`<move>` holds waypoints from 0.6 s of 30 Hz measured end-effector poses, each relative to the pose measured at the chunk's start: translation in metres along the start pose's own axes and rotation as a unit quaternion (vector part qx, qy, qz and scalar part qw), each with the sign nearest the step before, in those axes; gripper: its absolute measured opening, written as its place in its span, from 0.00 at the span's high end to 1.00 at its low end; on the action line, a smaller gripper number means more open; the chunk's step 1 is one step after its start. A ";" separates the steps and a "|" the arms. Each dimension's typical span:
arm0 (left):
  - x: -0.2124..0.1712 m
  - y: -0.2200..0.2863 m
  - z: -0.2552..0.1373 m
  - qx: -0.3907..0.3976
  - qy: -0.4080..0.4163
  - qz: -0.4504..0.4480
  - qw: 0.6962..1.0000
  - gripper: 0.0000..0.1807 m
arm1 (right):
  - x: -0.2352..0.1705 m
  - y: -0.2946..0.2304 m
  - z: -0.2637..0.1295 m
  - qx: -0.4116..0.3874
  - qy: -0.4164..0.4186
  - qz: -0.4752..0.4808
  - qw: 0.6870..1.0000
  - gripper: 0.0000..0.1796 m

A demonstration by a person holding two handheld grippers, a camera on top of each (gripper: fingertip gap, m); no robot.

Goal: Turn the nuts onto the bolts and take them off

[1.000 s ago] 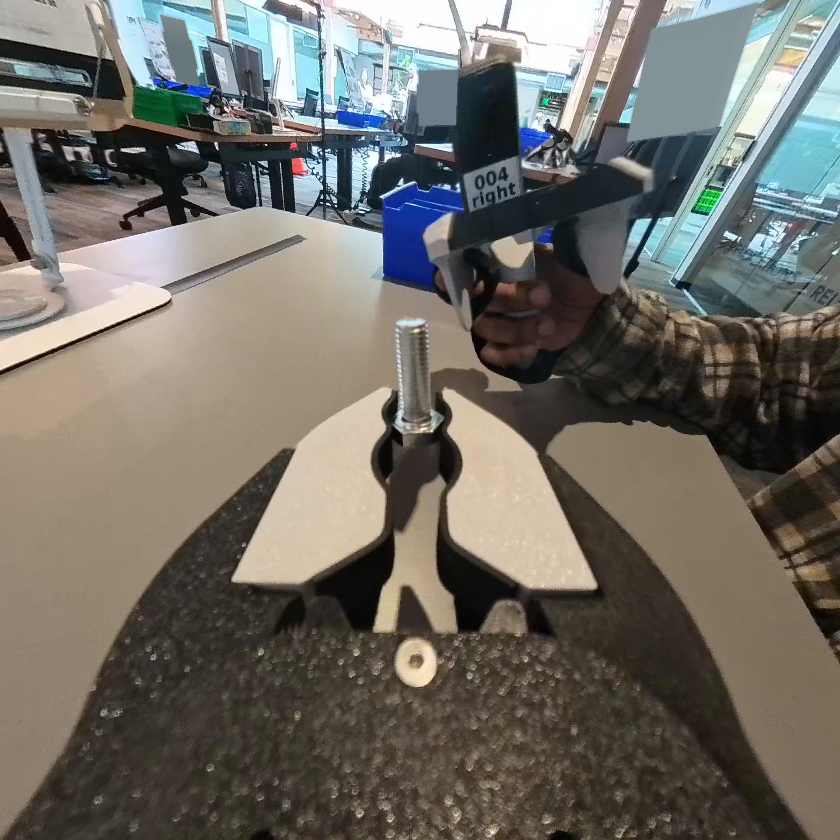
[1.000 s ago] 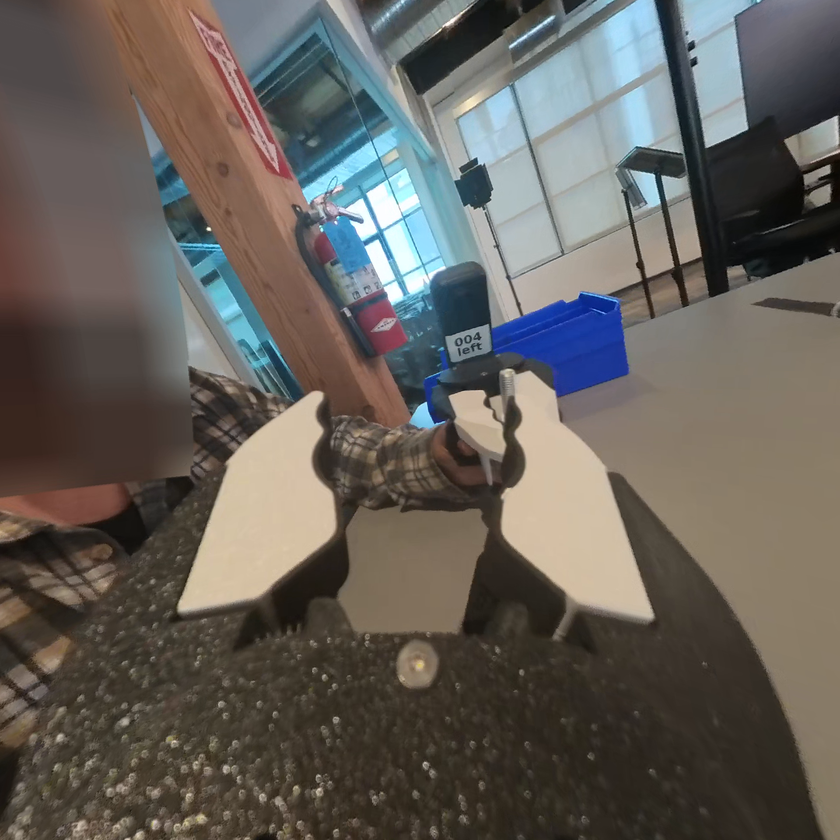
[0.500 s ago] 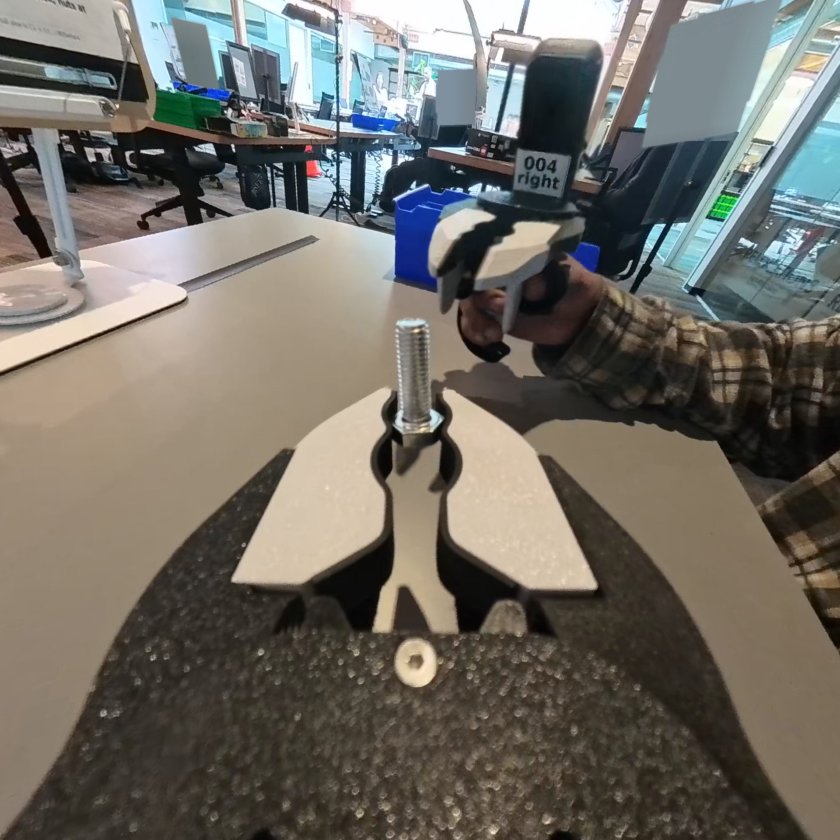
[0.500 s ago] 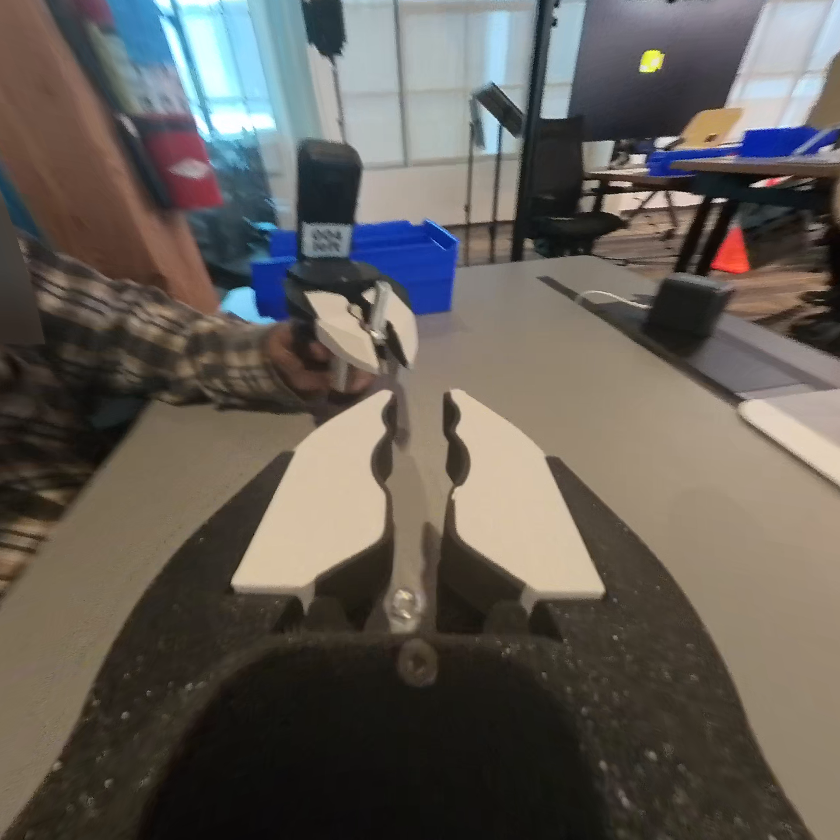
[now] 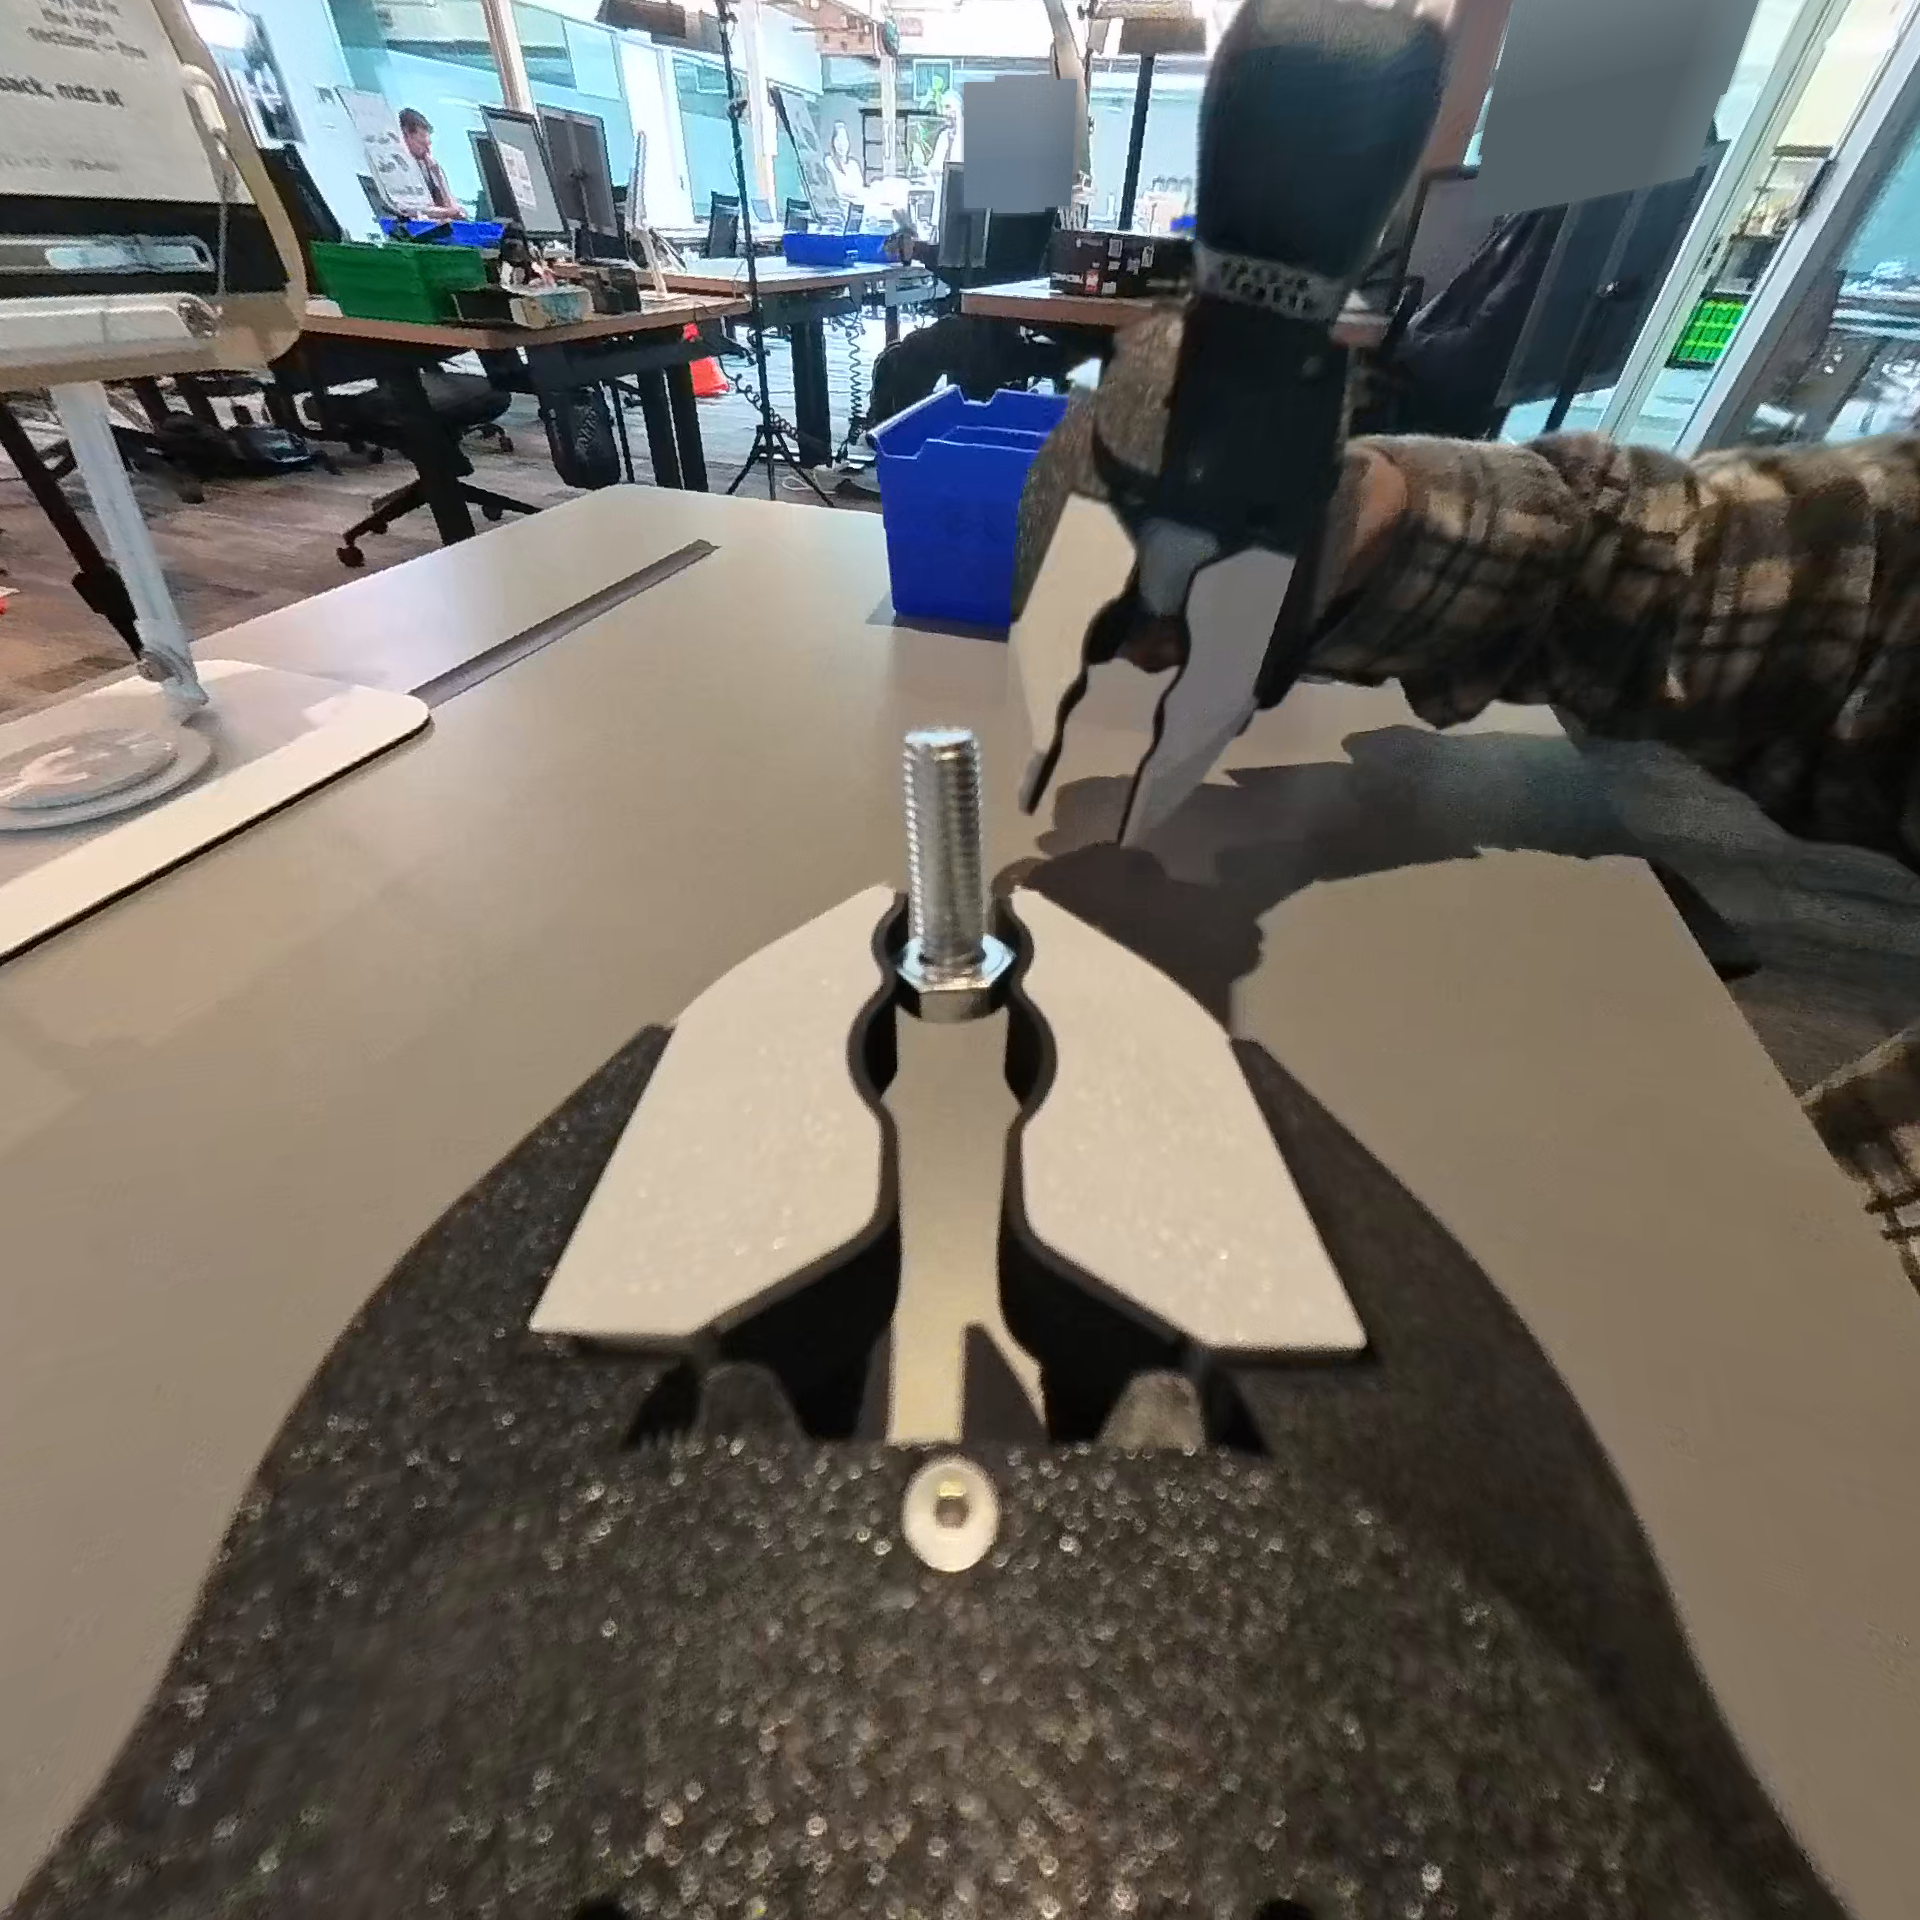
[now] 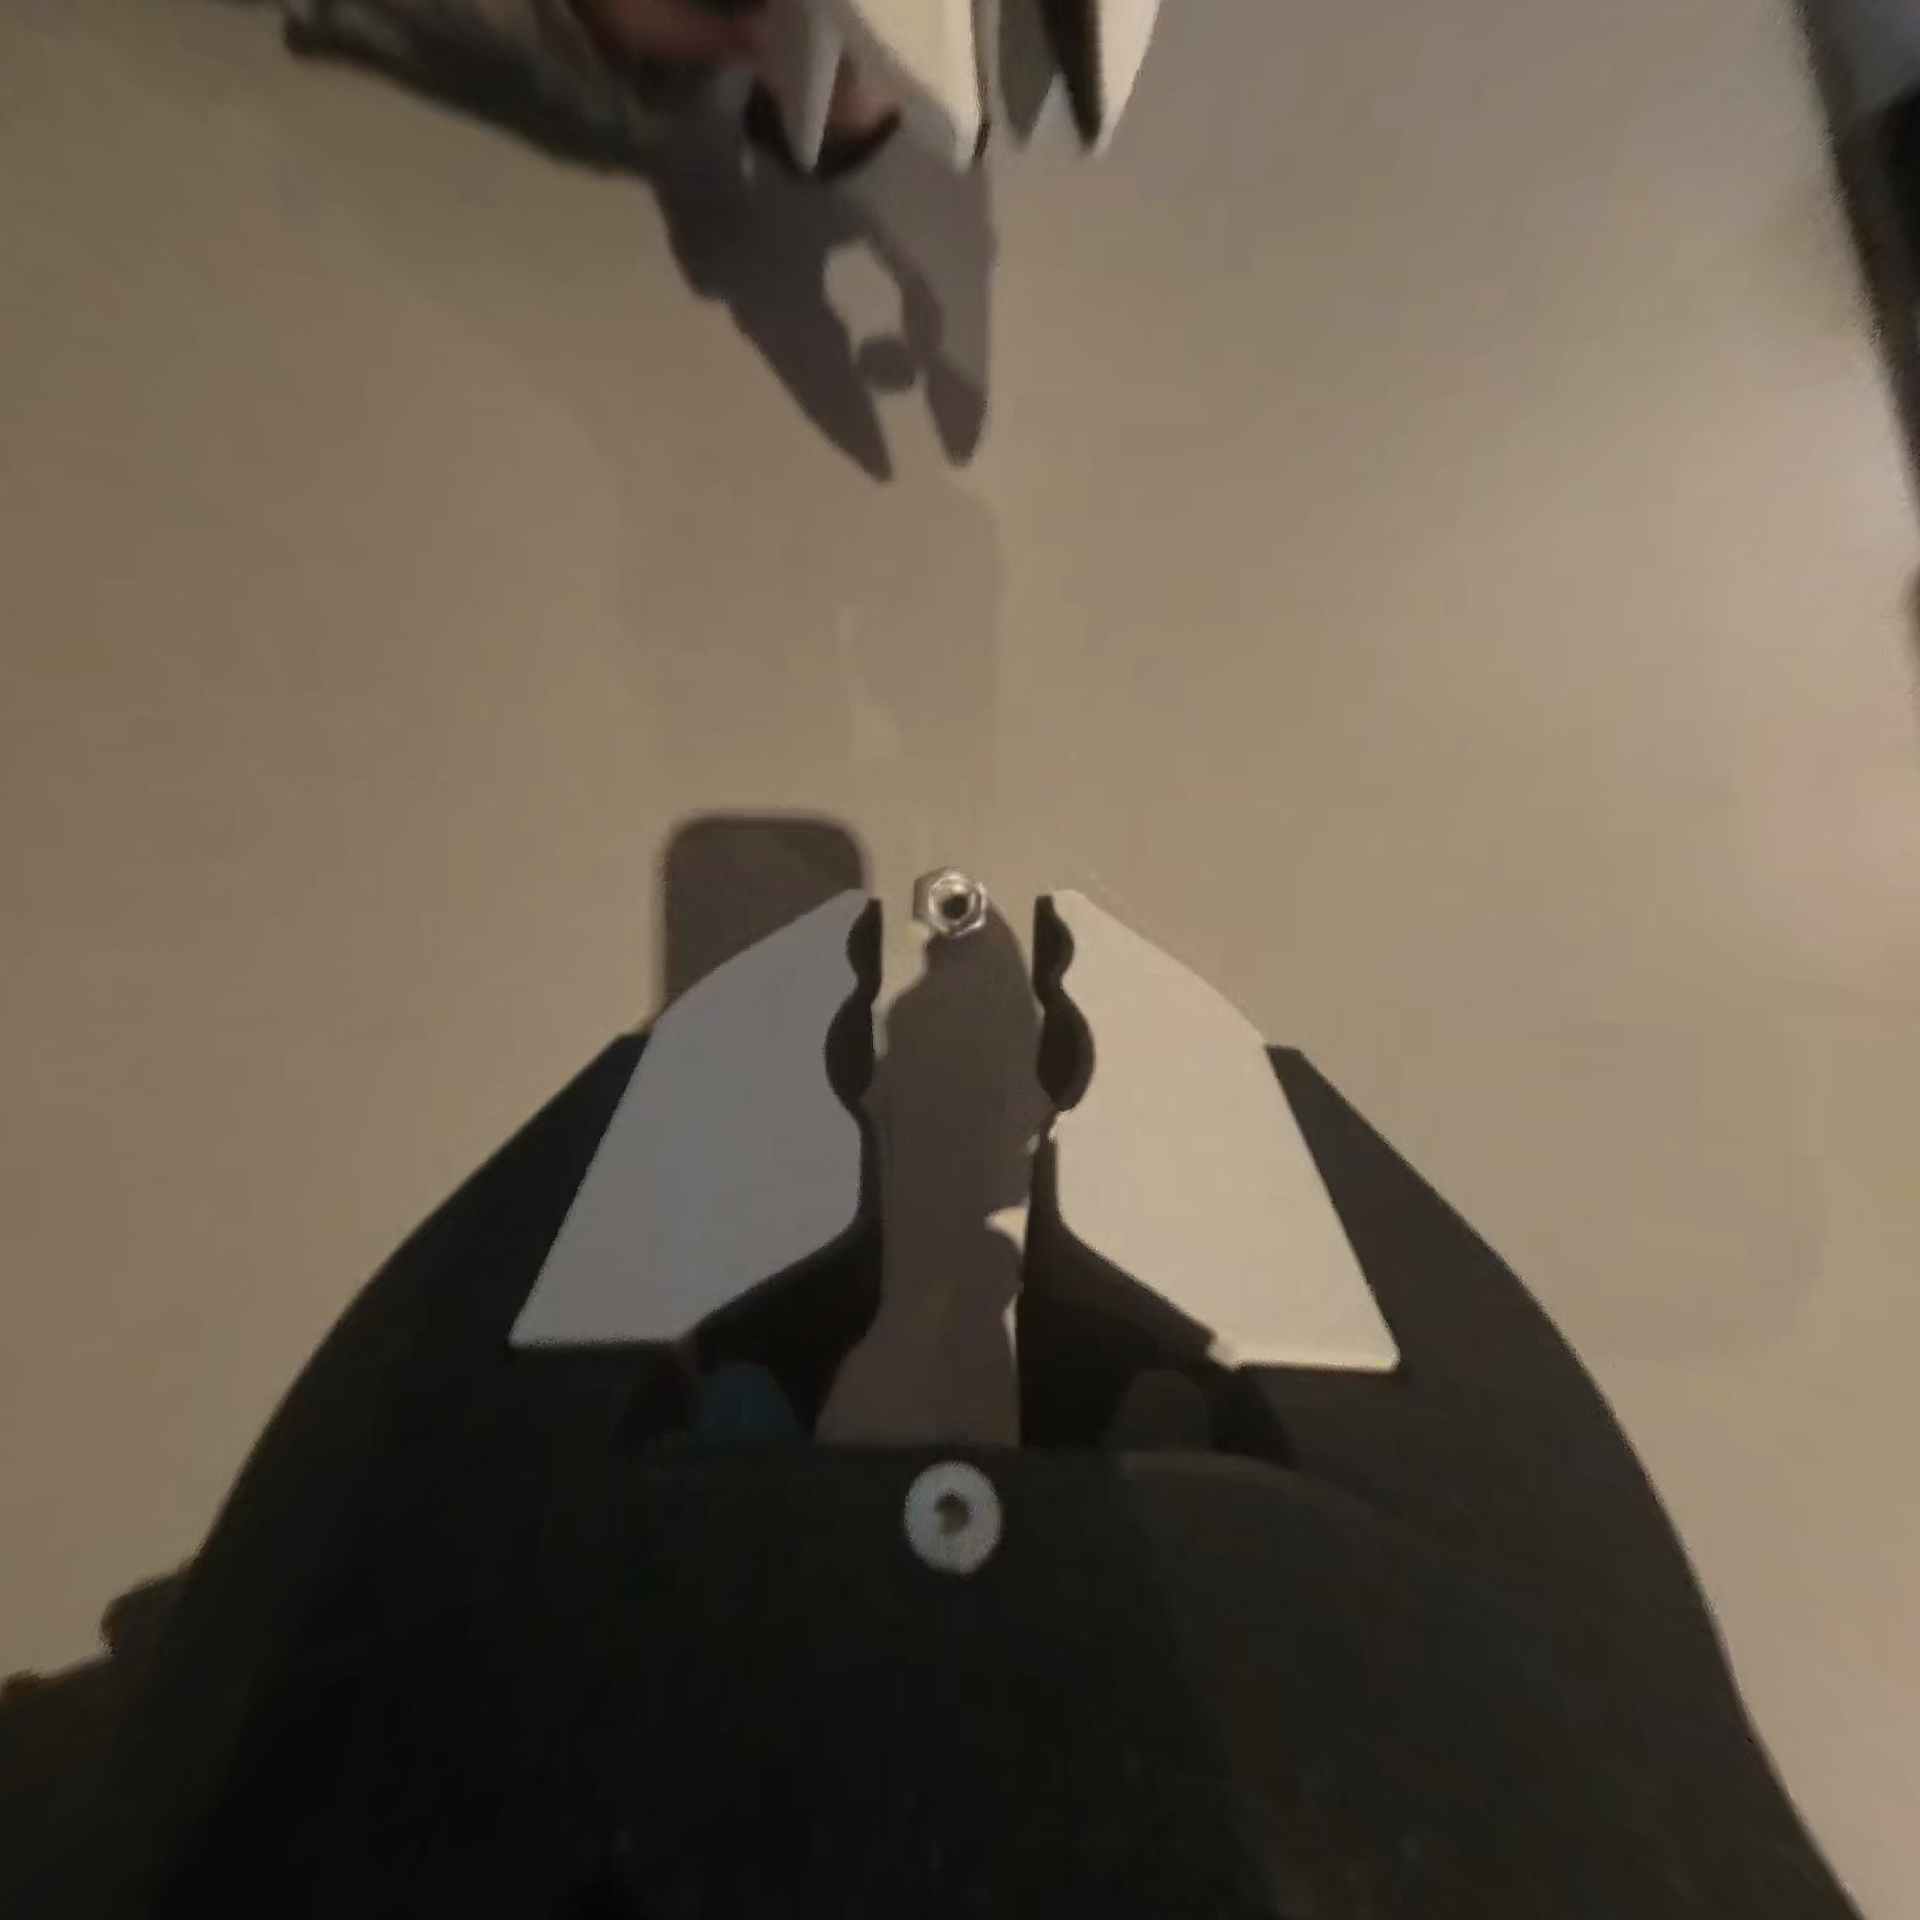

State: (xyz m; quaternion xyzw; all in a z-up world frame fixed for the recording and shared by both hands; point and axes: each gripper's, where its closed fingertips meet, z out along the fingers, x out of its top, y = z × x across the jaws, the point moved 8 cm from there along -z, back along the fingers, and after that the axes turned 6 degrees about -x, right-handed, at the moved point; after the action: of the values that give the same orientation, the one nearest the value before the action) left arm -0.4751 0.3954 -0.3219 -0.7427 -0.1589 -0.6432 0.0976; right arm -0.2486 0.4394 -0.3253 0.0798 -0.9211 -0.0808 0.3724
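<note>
The bolt [image 5: 941, 831] is held upright by its hex head between the tips of the left gripper [image 5: 948, 971], its long axis vertical and its threaded end pointing up. The left fingers [image 5: 748, 1132] are closed on that head. A nut [image 6: 948, 906] is seen lying flat on the bench [image 6: 416, 623], hole upward, just ahead of the right gripper [image 6: 954, 914]. The right fingers [image 6: 1164, 1143] are parted with nothing between them. A blue bin [image 5: 951, 520] stands farther off; its contents cannot be told.
</note>
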 end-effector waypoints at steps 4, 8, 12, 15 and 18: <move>0.000 0.000 0.000 0.002 0.004 -0.001 1.000 0.92 | -0.008 -0.003 0.023 0.026 -0.033 0.010 0.999 0.84; -0.001 -0.002 -0.001 0.003 0.006 -0.004 1.000 0.92 | -0.013 -0.002 0.038 0.028 -0.047 0.029 0.998 0.84; -0.002 -0.002 0.000 0.001 0.003 -0.006 1.000 0.92 | -0.010 0.003 0.038 0.037 -0.094 0.026 0.995 0.85; -0.002 -0.003 0.000 0.003 0.002 -0.005 1.000 0.92 | -0.001 0.005 0.039 0.057 -0.133 0.005 0.990 0.85; -0.001 -0.004 -0.002 0.007 0.003 -0.005 1.000 0.92 | 0.004 0.005 0.045 0.069 -0.153 -0.008 0.986 0.86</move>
State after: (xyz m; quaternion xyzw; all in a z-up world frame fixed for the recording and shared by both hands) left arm -0.4781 0.3981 -0.3233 -0.7394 -0.1664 -0.6448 0.0999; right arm -0.2832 0.4473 -0.3538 0.0998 -0.9699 -0.0310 0.2199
